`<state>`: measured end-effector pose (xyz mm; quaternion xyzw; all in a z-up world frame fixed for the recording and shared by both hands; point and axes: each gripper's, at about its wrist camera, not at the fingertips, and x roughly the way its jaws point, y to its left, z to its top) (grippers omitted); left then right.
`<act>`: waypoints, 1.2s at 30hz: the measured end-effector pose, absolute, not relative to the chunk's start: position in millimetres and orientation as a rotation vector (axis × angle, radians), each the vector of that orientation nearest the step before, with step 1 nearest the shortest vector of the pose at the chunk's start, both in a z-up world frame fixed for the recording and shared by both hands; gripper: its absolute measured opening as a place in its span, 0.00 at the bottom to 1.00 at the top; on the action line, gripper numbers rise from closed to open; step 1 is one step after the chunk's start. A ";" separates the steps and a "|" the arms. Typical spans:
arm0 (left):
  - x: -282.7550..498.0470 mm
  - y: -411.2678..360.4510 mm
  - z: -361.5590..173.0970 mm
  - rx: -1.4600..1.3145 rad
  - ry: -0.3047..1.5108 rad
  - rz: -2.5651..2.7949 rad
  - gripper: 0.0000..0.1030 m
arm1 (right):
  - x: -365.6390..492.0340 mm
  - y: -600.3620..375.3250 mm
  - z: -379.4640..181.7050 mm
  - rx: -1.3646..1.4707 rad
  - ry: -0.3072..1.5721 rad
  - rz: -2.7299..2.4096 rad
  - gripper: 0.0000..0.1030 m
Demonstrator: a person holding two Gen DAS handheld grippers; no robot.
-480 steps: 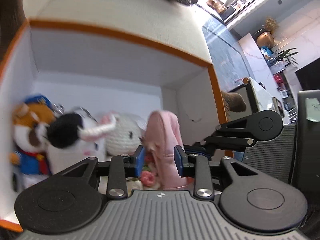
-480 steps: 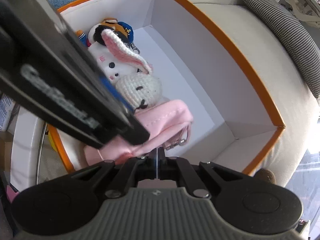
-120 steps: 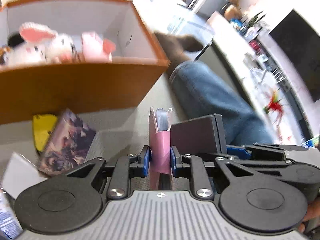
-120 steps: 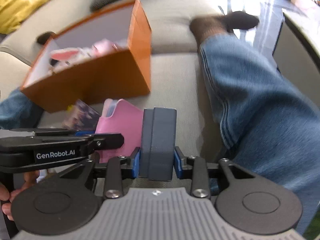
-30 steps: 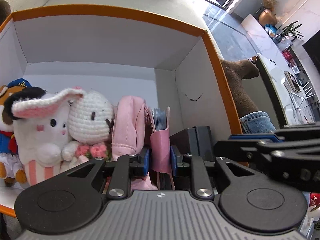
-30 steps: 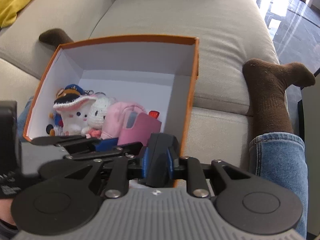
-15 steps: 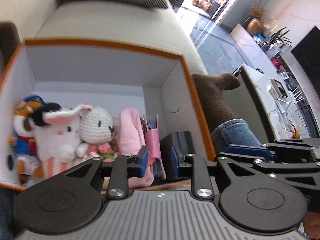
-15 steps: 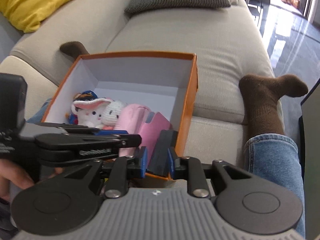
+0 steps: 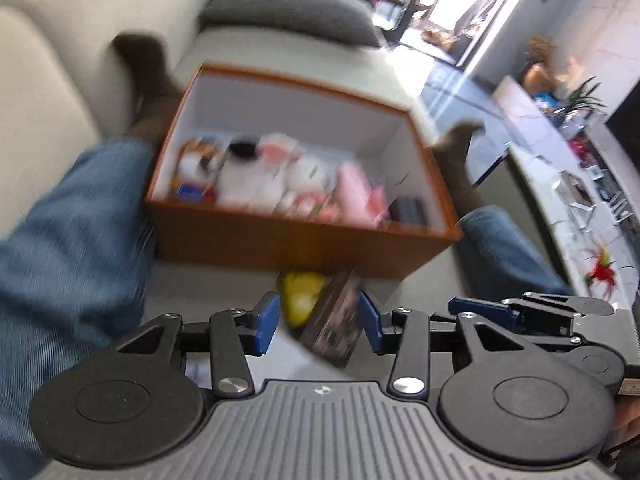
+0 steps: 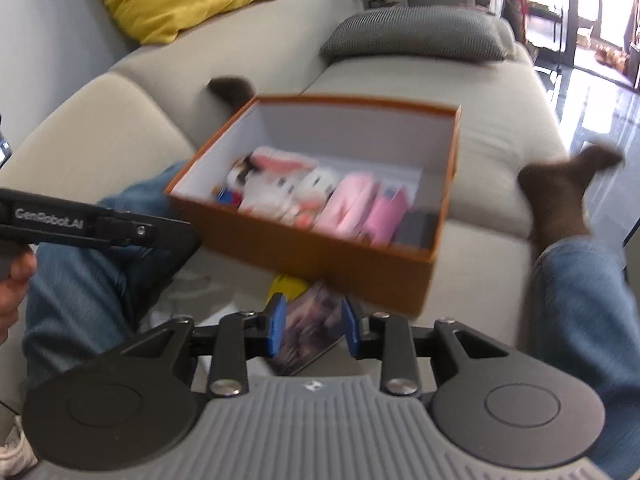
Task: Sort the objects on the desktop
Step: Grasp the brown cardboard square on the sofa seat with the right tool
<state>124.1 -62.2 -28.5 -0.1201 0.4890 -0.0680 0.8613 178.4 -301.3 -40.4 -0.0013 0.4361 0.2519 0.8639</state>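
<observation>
We're hovering both empty, wide-open grippers, left gripper [image 9: 319, 322] and right gripper [image 10: 311, 330], over the dark picture card [image 10: 310, 330] lying just before the orange box [image 10: 320, 254]; it's running diagonally, centred under the right.

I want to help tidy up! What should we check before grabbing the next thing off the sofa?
1. Left hand-held gripper open and holding nothing: ok.
2. Right hand-held gripper open and holding nothing: ok.
3. Things left outside the orange box: ok, a picture card and a yellow item lie in front of it.
4. Room in the box: cannot tell, the plush toys, pink pouch and dark case fill the near row.
5. Sharp view for aiming: not ok, both views are blurred.
</observation>
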 end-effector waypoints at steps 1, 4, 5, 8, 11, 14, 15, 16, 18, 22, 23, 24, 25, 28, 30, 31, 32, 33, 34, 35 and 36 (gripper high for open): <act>118.8 -62.2 -35.5 -0.251 1.038 -0.134 0.49 | 173.3 -299.2 -46.1 0.001 0.922 0.525 0.32; 104.8 -63.7 -54.0 -0.239 1.086 -0.146 0.49 | 161.4 -289.1 -63.8 -0.010 0.947 0.531 0.35; 100.9 -64.9 -60.3 -0.230 1.109 -0.149 0.49 | 157.1 -285.8 -69.1 -0.025 0.959 0.536 0.36; 90.6 -66.0 -74.0 -0.201 1.158 -0.114 0.49 | 148.1 -275.8 -84.6 -0.054 1.007 0.576 0.43; 83.2 -63.2 -82.0 -0.189 1.182 -0.084 0.49 | 135.5 -260.8 -101.3 -0.065 1.067 0.626 0.45; 75.7 -61.5 -78.7 -0.186 1.164 -0.087 0.49 | 121.0 -237.7 -114.1 -0.125 1.110 0.692 0.49; 73.7 -60.7 -76.9 -0.191 1.156 -0.088 0.49 | 115.1 -228.2 -117.6 -0.164 1.116 0.714 0.57; 72.0 -59.8 -75.4 -0.195 1.149 -0.088 0.49 | 110.7 -219.2 -120.8 -0.200 1.120 0.729 0.62; 68.3 -58.5 -73.2 -0.198 1.142 -0.085 0.49 | 100.7 -202.8 -127.4 -0.273 1.125 0.754 0.66; 64.8 -50.7 -70.8 -0.220 1.127 -0.064 0.48 | 93.6 -182.3 -135.9 -0.340 1.142 0.779 0.68; 64.3 -48.2 -71.2 -0.236 1.124 -0.069 0.48 | 94.2 -180.7 -137.6 -0.342 1.150 0.777 0.67; 63.7 -46.7 -70.6 -0.250 1.118 -0.074 0.48 | 95.1 -179.5 -139.9 -0.349 1.158 0.766 0.66; 63.4 -46.0 -70.1 -0.258 1.114 -0.077 0.48 | 95.7 -179.3 -141.7 -0.356 1.163 0.751 0.66; 64.0 -46.6 -70.7 -0.258 1.114 -0.071 0.48 | 97.5 -181.0 -146.7 -0.339 1.194 0.750 0.62; 63.6 -47.2 -70.3 -0.258 1.112 -0.073 0.48 | 98.7 -182.4 -149.5 -0.323 1.204 0.750 0.61; 63.5 -47.3 -70.1 -0.259 1.111 -0.073 0.48 | 99.0 -183.3 -149.5 -0.316 1.204 0.749 0.61; 63.5 -47.3 -69.8 -0.260 1.111 -0.072 0.48 | 98.6 -184.1 -148.6 -0.314 1.202 0.750 0.61; 63.6 -47.1 -70.0 -0.261 1.111 -0.072 0.48 | 97.6 -185.4 -147.0 -0.313 1.197 0.749 0.61; 63.8 -46.9 -69.8 -0.263 1.111 -0.072 0.48 | 96.6 -186.7 -145.1 -0.313 1.195 0.747 0.61; 64.1 -46.9 -69.9 -0.262 1.112 -0.071 0.48 | 94.8 -189.1 -141.6 -0.314 1.190 0.745 0.60; 64.8 -47.3 -69.4 -0.261 1.114 -0.071 0.48 | 93.3 -192.1 -137.8 -0.310 1.182 0.747 0.60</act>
